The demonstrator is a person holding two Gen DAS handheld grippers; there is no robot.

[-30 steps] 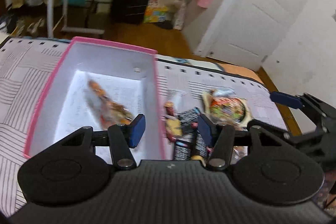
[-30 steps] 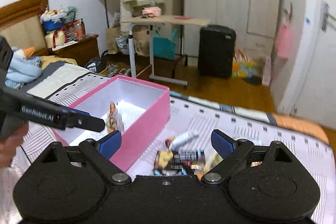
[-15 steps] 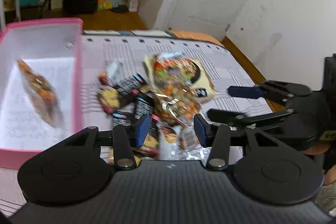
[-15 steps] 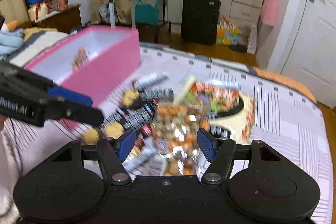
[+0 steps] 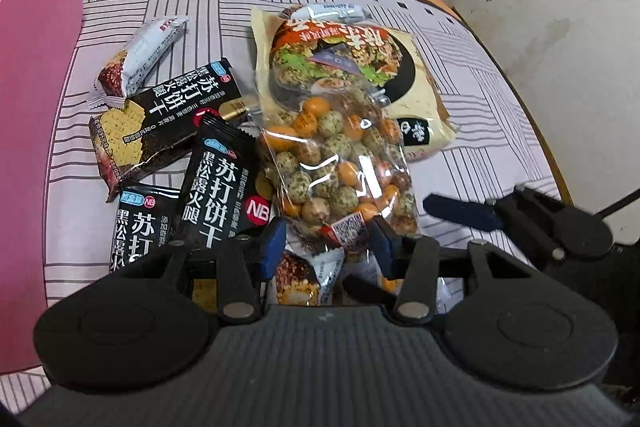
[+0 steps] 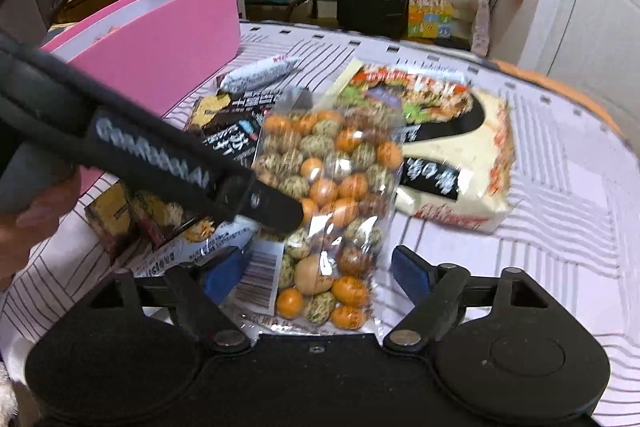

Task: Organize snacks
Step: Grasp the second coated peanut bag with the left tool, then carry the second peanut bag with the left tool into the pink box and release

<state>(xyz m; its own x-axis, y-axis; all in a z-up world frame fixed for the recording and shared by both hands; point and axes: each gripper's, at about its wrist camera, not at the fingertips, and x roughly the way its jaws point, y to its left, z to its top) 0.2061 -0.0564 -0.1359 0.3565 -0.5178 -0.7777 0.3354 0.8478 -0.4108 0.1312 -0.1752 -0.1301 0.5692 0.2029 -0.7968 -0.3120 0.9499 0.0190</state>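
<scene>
Left wrist view: mounted behind the left tongs, angled down, close above the snack pile. Right wrist view: behind the right tongs, lower, facing the room's far wall. Both share the clear nut bag, noodle pack and pink box; the far edges are blurred, probably by motion.

Both claws agape, low.
</scene>
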